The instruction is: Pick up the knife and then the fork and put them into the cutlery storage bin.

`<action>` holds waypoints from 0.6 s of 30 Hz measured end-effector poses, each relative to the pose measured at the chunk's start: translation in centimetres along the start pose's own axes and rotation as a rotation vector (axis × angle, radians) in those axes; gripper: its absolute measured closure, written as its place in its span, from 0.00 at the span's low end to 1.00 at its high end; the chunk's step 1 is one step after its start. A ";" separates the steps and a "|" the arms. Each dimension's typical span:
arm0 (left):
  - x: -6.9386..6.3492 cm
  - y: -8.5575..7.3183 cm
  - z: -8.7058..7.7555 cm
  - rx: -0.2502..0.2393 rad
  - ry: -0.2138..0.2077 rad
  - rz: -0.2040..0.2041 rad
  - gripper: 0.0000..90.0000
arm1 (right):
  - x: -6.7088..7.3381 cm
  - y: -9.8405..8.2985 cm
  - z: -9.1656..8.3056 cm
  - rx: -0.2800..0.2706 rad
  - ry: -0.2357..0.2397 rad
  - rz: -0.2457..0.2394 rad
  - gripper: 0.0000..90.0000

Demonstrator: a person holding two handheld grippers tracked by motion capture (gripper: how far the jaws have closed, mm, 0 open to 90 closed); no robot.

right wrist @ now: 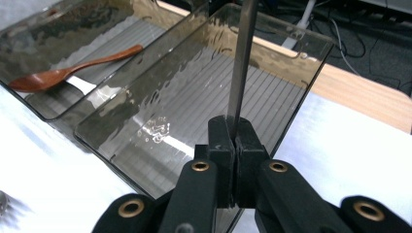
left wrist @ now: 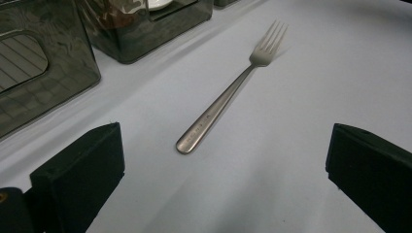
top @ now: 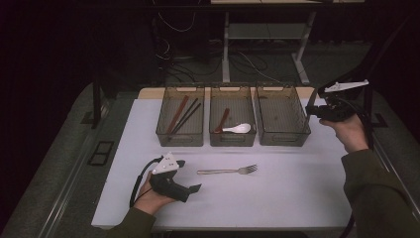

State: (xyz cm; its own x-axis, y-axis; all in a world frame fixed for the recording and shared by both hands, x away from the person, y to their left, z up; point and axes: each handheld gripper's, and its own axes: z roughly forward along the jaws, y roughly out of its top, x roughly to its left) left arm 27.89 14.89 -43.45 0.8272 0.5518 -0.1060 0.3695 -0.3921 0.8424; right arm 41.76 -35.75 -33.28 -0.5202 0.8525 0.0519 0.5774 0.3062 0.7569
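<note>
Fork (left wrist: pixel 228 92) lies loose on the bench (top: pixel 297 188) ahead of my wide-open left claw (left wrist: pixel 223 170), while my right claw (right wrist: pixel 234 145) pinches what I take for a knife (right wrist: pixel 241 63) over the empty right-hand bin (right wrist: pixel 291 68), so next: lower, release.

Between the fork (top: pixel 228 171) and the row of three bins (top: pixel 233 122) beyond it runs a bare strip of surface (top: pixel 297 183), while the bins wall off everything farther back.

a white table (top: pixel 297 188) carries three smoky bins (top: pixel 233 140) in a row. a metal fork (top: pixel 229 171) lies flat near them.
</note>
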 end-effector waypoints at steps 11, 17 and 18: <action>-0.1 0.0 0.1 0.007 -0.013 0.002 0.00 | 0.1 0.7 2.9 -0.035 0.013 0.004 0.98; -0.2 0.0 0.1 0.006 -0.018 0.001 0.00 | -0.3 1.3 5.2 -0.047 0.016 0.019 0.98; -0.2 0.1 0.1 0.001 -0.018 0.000 0.00 | -0.3 1.4 5.6 -0.041 0.017 0.030 0.98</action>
State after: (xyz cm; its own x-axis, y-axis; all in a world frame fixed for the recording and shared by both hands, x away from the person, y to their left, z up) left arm 27.79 14.72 -43.41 0.8349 0.5382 -0.1152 0.3698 -0.3934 0.8417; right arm 46.23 -33.25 -35.89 -0.5142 0.8534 0.0857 0.5665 0.2629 0.7810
